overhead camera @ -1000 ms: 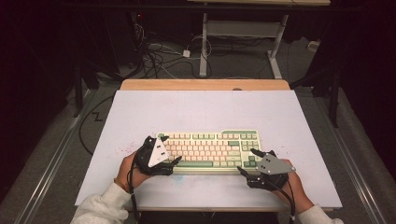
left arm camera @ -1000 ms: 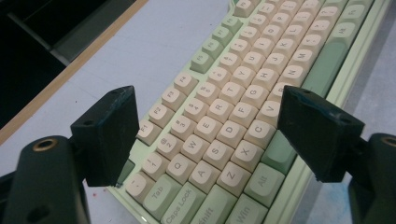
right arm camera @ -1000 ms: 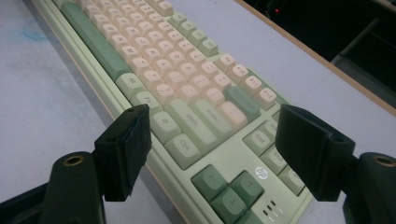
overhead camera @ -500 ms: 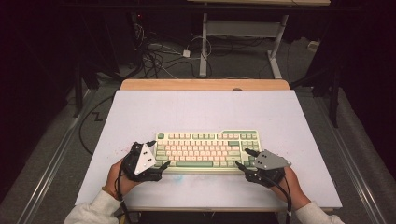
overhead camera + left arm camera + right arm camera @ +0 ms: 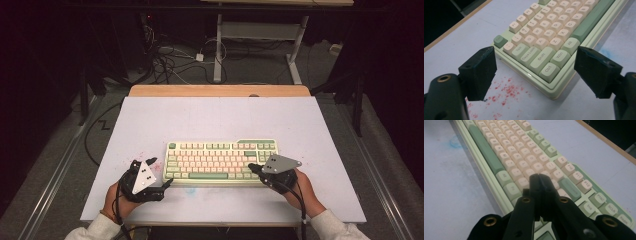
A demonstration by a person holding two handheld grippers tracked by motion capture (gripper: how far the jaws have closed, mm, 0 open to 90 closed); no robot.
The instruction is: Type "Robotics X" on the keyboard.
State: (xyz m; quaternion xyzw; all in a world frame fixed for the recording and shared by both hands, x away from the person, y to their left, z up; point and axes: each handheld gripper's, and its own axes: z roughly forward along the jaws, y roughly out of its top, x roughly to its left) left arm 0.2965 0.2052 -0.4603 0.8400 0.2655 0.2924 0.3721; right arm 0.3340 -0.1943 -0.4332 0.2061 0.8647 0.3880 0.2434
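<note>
A pale green keyboard [image 5: 220,159] with cream keys lies across the near middle of the white table top [image 5: 215,120]. My left gripper [image 5: 161,172] stands open just off the keyboard's near left corner. In the left gripper view its two black pads [image 5: 480,72] stand wide apart on either side of that corner [image 5: 549,82] without touching it. My right gripper [image 5: 254,169] is over the keyboard's near right part. Its jaws have just been closing and are now shut, with nothing between them. The tip [image 5: 539,177] hovers over the cream keys [image 5: 524,152].
Red specks [image 5: 506,92] mark the table by the keyboard's left corner, and a blue smudge [image 5: 190,190] lies in front of it. A wooden strip [image 5: 220,90] edges the far side. Cables [image 5: 170,65] and a desk frame [image 5: 260,35] are on the floor beyond.
My left gripper has drawn back to the left and toward the person, off the keyboard's left end. The right gripper has shifted in over the keyboard and its jaws have closed.
</note>
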